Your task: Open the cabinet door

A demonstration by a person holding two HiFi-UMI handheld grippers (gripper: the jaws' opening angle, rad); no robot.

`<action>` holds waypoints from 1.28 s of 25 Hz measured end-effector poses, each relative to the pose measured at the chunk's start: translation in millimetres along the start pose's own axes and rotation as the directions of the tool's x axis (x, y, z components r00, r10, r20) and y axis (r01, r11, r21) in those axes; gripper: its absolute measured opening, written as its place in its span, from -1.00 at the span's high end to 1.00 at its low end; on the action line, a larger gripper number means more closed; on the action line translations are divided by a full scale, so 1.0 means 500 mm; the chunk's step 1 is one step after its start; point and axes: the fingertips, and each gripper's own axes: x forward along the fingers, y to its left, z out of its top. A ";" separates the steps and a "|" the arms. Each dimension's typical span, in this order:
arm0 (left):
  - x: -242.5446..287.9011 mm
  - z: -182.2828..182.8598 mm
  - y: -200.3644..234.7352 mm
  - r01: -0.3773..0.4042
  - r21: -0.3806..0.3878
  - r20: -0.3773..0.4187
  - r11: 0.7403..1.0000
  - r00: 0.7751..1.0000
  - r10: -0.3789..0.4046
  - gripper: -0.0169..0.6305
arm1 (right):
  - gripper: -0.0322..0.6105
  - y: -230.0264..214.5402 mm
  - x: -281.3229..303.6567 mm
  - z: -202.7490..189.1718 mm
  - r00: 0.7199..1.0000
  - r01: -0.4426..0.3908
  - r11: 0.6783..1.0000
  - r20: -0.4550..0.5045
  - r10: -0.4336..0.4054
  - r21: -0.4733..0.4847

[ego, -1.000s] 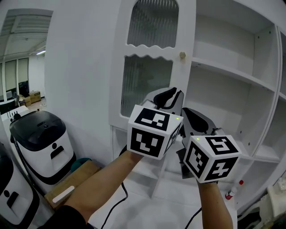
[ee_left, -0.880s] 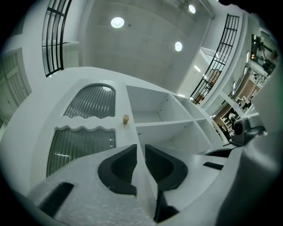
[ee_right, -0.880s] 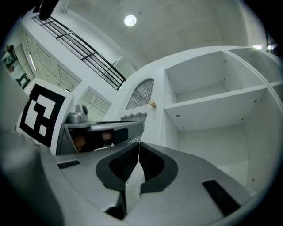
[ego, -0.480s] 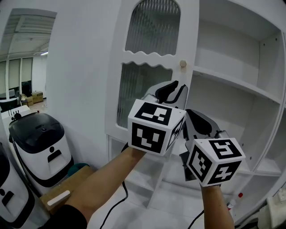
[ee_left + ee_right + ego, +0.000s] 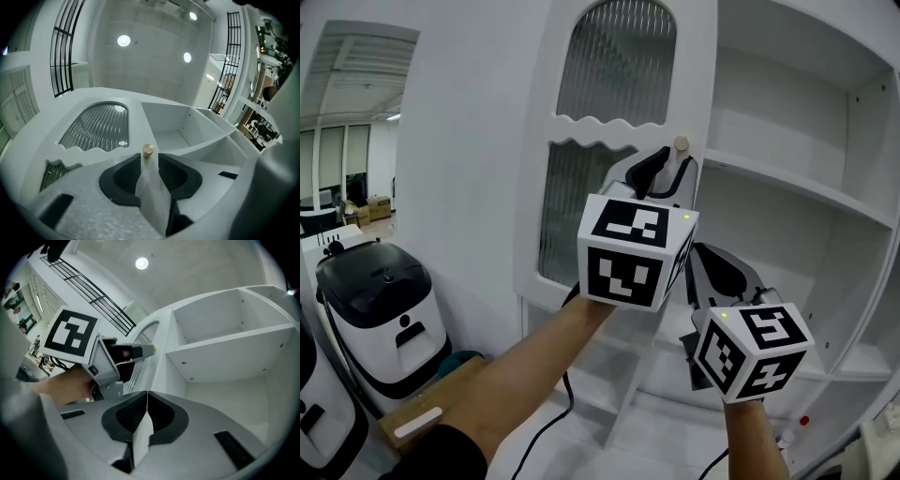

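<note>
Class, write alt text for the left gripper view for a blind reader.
The left tongs, whose jaws have just been opening, stand apart with a white cabinet door's small round knob at their tips, ungripped. Ribbed glass shows left, open shelves right.

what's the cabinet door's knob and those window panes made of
Knob: pale tan and matte, probably wood, possibly brushed metal. Panes: translucent ribbed glass or acrylic, with vertical flutes that catch highlights. Door frame: smooth white paint, likely over wood or MDF.

The left tongs (image 5: 149, 158) just opening, gripping nothing; right tongs (image 5: 147, 397) closed.
</note>
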 end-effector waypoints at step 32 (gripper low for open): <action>0.003 0.035 0.007 -0.046 -0.038 0.019 0.998 0.999 0.047 0.71 | 0.82 0.061 -0.053 -0.193 0.951 -0.200 0.963 -0.201 0.235 0.179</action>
